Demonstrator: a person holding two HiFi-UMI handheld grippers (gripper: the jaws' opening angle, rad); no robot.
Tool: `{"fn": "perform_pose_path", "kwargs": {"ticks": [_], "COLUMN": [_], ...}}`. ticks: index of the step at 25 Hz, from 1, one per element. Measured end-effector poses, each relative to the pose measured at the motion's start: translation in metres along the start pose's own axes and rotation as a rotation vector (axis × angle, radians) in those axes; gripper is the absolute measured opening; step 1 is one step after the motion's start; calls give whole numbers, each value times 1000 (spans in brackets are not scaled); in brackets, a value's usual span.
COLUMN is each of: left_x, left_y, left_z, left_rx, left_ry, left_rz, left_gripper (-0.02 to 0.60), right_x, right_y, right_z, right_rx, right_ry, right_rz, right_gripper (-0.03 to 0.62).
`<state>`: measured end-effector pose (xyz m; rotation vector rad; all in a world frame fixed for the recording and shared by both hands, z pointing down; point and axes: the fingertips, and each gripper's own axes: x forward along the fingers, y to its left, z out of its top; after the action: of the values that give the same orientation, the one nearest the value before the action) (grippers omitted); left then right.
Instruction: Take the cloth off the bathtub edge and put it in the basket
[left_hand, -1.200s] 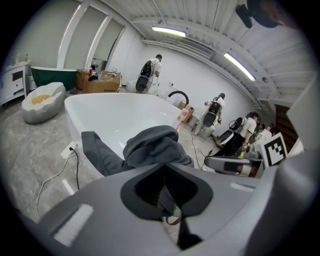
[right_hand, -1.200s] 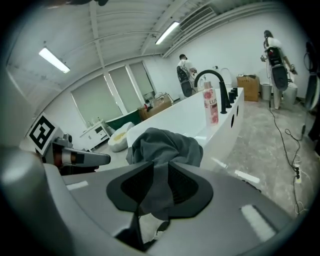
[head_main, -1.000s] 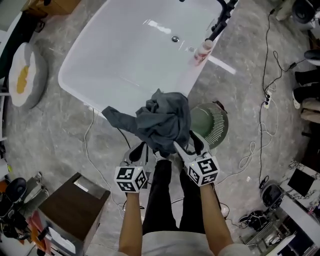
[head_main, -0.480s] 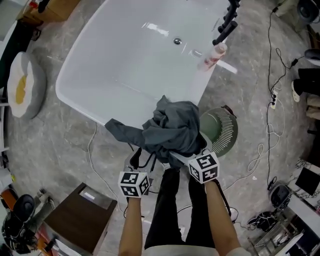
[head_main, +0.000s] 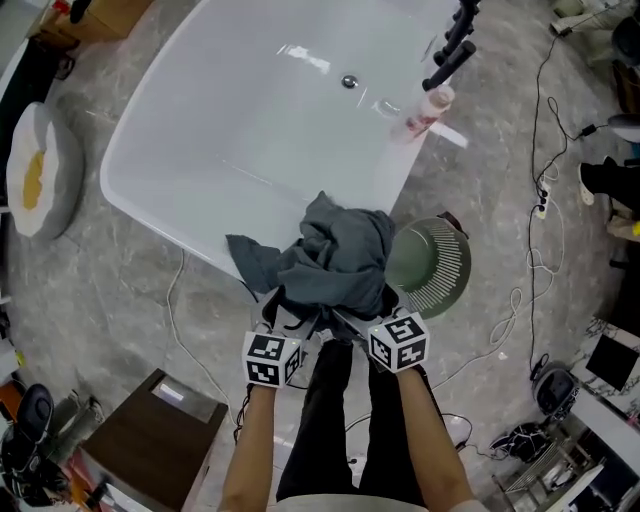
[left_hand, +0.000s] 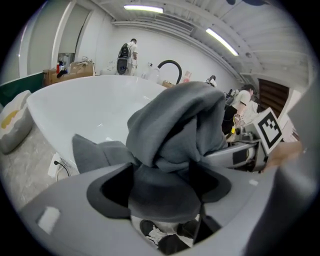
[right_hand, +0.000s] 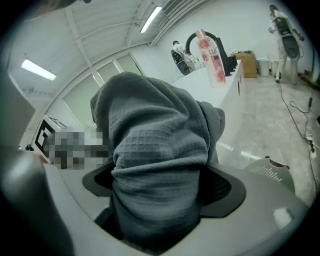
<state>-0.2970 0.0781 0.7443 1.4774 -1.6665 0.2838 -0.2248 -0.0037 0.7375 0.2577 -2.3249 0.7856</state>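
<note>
The grey waffle cloth (head_main: 335, 255) is bunched over the tips of both grippers, just in front of the white bathtub's near rim (head_main: 160, 215). My left gripper (head_main: 285, 312) has just been opening; in the left gripper view its jaws stand wide with the cloth (left_hand: 175, 125) heaped loosely between them. My right gripper (head_main: 365, 305) opened and has just closed a little; the cloth (right_hand: 155, 150) fills the gap between its spread jaws. The green slotted basket (head_main: 430, 265) stands on the floor just right of the cloth, with nothing in it.
A pink bottle (head_main: 425, 110) and a black faucet (head_main: 450, 45) sit on the tub's right rim. A round cushion (head_main: 35, 165) lies far left, a brown box (head_main: 150, 430) near left. White cables (head_main: 520, 290) trail over the floor at right. The person's legs are below the grippers.
Both grippers have sunk with the cloth and their jaws have spread. The cloth's loose tail at the left has drawn in, and the bundle now slumps lower over the gripper tips.
</note>
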Motion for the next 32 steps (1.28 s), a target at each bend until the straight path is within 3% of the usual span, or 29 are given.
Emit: {"fn": "perform_pose_path", "kwargs": {"ticks": [7,12,17,23,27,32], "left_x": [5,10,15,30,42,56], "left_y": [-14,-35,-58,-104,-136,-171], "left_z": [3,5,7,4,5,5], "left_rx": [-76,-109,-66,-33,-5,17], "left_ry": [-24,-42,-29,2,5,16], "left_rz": [-53,-59,-37,-79,-108,-160], "left_gripper": [342,313,288,246,178,161], "right_x": [-10,-23,-40,-72,-93,-122], "right_y": [7,1,-10,-34,-49,-69], "right_z": [-2,-7,-9,-15,-18,-24], "right_rx": [38,76,105,137,145,199], "right_ry": [-29,-49,-94,-130,-158,-215], "right_rz": [72,111,86,59,33,1], "right_gripper": [350,287,275,265,244,225]}}
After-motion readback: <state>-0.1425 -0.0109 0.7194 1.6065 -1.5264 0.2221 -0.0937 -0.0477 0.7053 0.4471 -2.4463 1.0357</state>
